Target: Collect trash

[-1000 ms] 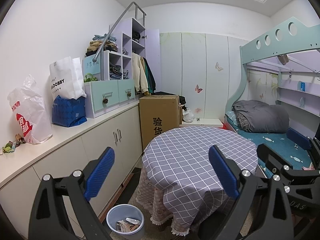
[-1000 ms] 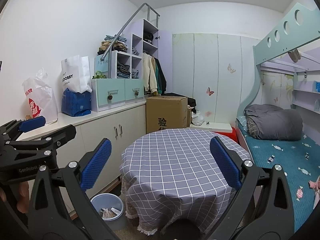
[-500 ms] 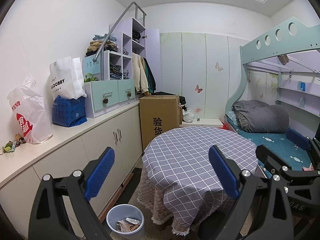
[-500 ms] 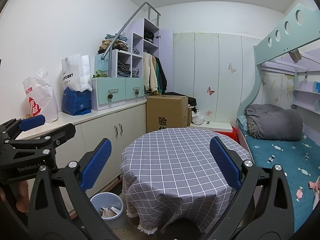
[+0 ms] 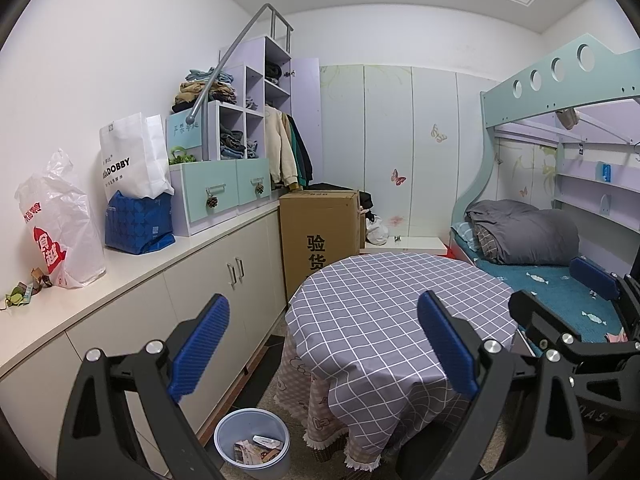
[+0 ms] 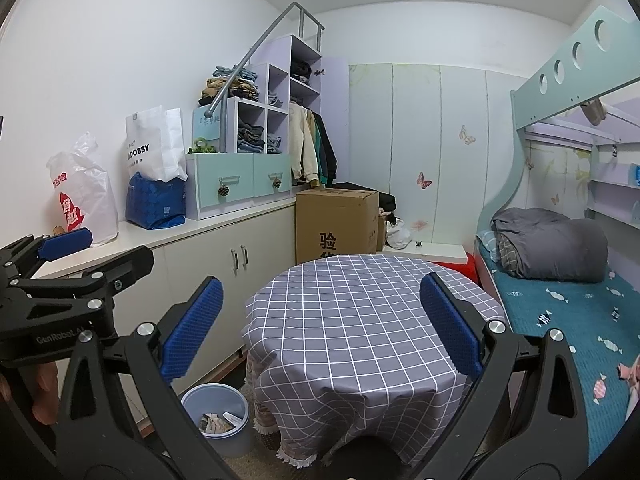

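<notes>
A pale blue trash bin [image 5: 252, 446] with paper scraps inside stands on the floor between the cabinet and the round table; it also shows in the right wrist view [image 6: 218, 416]. Small crumpled wrappers [image 5: 22, 290] lie on the white counter at far left. My left gripper [image 5: 324, 344] is open and empty, held above the table's near edge. My right gripper [image 6: 320, 330] is open and empty, also above the table. The right gripper's body shows at the right of the left wrist view [image 5: 576, 320]. The left gripper's body shows at the left of the right wrist view [image 6: 52, 280].
A round table with a grey checked cloth [image 5: 400, 312] fills the middle. A white counter with cabinets [image 5: 168, 280] runs along the left, holding plastic bags [image 5: 60, 228] and drawers. A cardboard box [image 5: 320, 232] stands behind. A bunk bed [image 5: 540, 248] is on the right.
</notes>
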